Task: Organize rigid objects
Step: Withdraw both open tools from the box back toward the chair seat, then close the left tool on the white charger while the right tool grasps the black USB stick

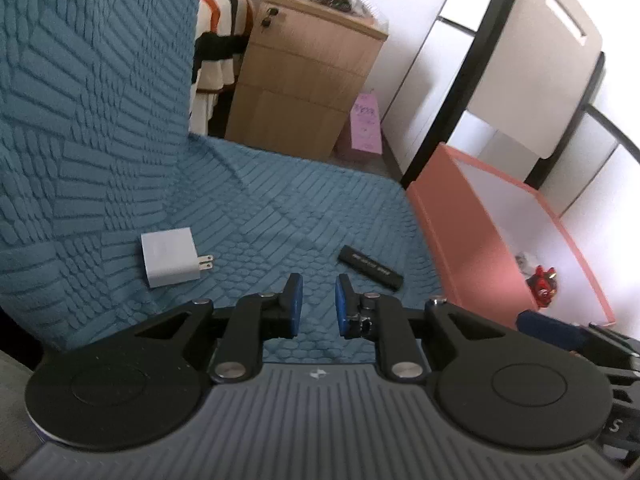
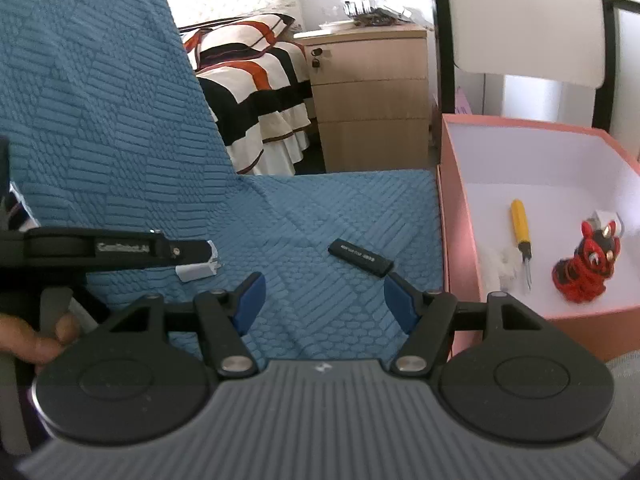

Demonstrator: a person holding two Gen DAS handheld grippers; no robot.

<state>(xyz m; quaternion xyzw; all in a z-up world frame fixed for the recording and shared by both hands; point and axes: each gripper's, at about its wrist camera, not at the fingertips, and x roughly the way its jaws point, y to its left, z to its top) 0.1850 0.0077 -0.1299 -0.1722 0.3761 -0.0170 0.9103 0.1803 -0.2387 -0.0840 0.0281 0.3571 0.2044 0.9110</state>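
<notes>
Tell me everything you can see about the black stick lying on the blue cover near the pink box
The black stick is a slim, flat, rectangular bar, apparently matte plastic, with small pale print along its top that is too blurred to read. It lies flat and diagonal on the blue textured cover, close to the pink box but apart from it. Nothing grips it; the right gripper is open just short of it.

Left tongs (image 1: 318,300) narrowly parted, right tongs (image 2: 324,300) wide

Teal textured cover (image 1: 280,200), pink box (image 2: 460,240), possibly striped bedding (image 2: 248,64)
</notes>
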